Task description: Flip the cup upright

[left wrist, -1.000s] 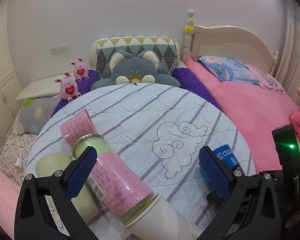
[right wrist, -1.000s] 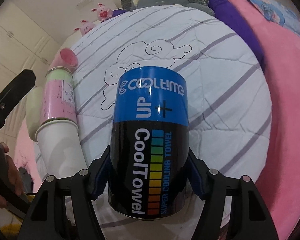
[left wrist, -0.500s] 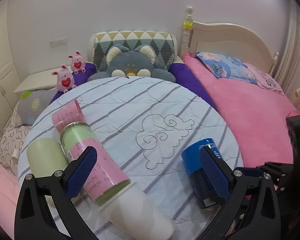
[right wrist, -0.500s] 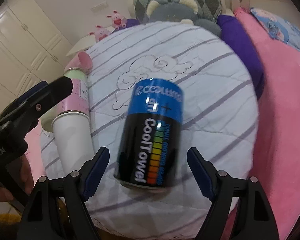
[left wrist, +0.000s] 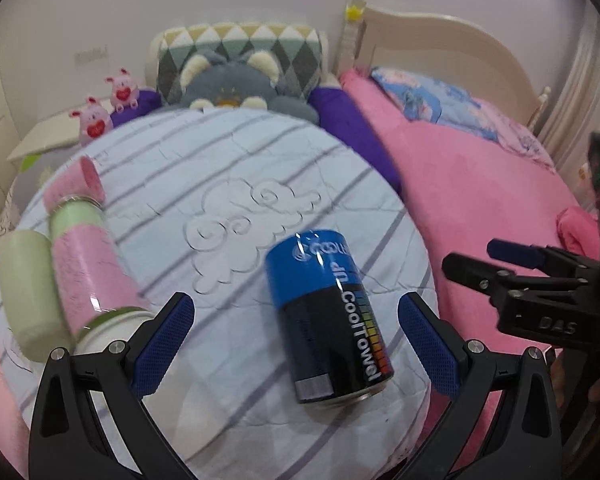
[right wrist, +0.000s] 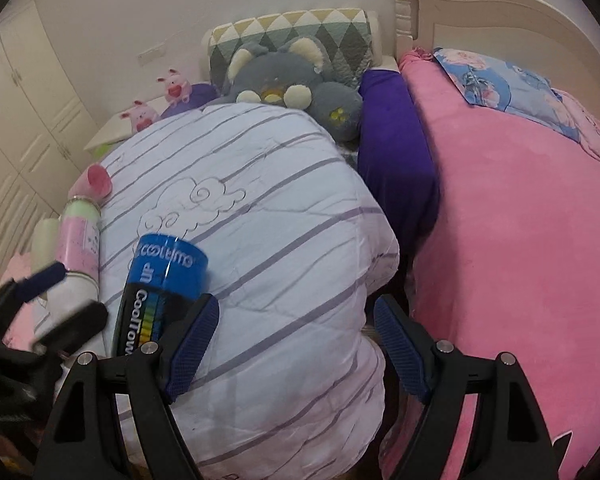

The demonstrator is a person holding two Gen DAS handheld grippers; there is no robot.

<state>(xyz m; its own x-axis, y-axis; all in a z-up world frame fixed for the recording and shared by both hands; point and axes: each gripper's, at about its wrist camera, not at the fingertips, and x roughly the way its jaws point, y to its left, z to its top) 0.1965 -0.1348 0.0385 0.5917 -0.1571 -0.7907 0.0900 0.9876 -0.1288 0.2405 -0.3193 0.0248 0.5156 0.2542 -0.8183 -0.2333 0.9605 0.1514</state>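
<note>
Cup: we log the blue-and-black CoolTowel can (left wrist: 327, 316) standing on the striped quilt (left wrist: 259, 168), between and just ahead of the left claw (left wrist: 295, 340) pads; its print reads sideways and inverted, so we cannot settle which end is up.
Change: one second ago the right claw (right wrist: 295, 340) pinched this can; half a second ago its pads had parted; now it has backed off to the can's right.
Right claw: spread wide, holding nothing; the can sits just left of its left pad (right wrist: 191, 340).
Left claw: spread, empty, swung round so the can lies in its opening, untouched.
Meaning: we judge the placement done and the release clean, since the can stands unsupported.
Neighbours: pink-and-green bottle (left wrist: 87, 256) lying on the quilt left of the left claw, a pale green cup (left wrist: 23, 292) beside it.
Risk: soft bedding, so the can may tip.
</note>
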